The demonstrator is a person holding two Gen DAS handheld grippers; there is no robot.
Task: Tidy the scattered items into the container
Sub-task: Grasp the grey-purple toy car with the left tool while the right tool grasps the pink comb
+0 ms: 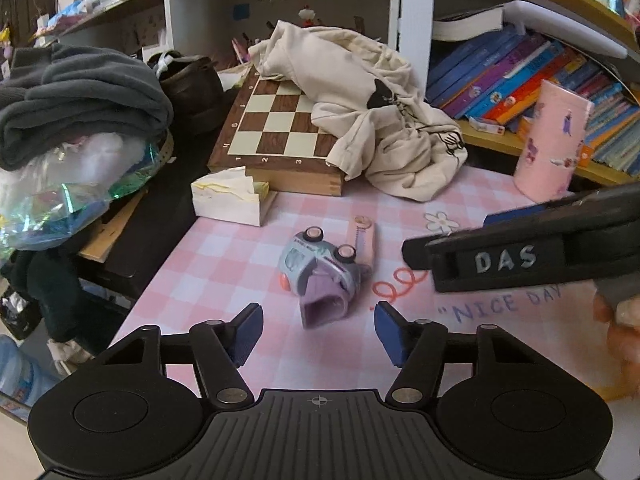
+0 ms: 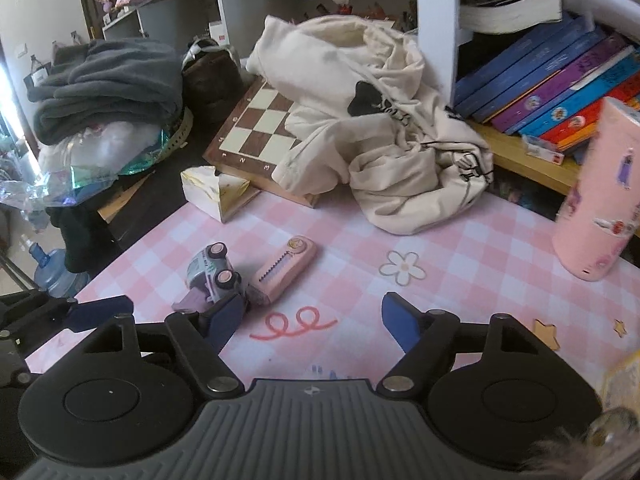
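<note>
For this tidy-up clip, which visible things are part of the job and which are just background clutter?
Job items:
toy car, on its side on the pink mat
pink case, beside it
pink cylinder container
left gripper and right gripper, both open and empty

Clutter:
chessboard
cream garment
grey fleece
tissue box
books

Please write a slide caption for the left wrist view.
Open left gripper facing a tipped toy car on the pink checked mat.

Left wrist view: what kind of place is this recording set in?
Probably a child's desk at home: a pink checked desk mat under shelves of children's books, with a toy car and a chessboard.
</note>
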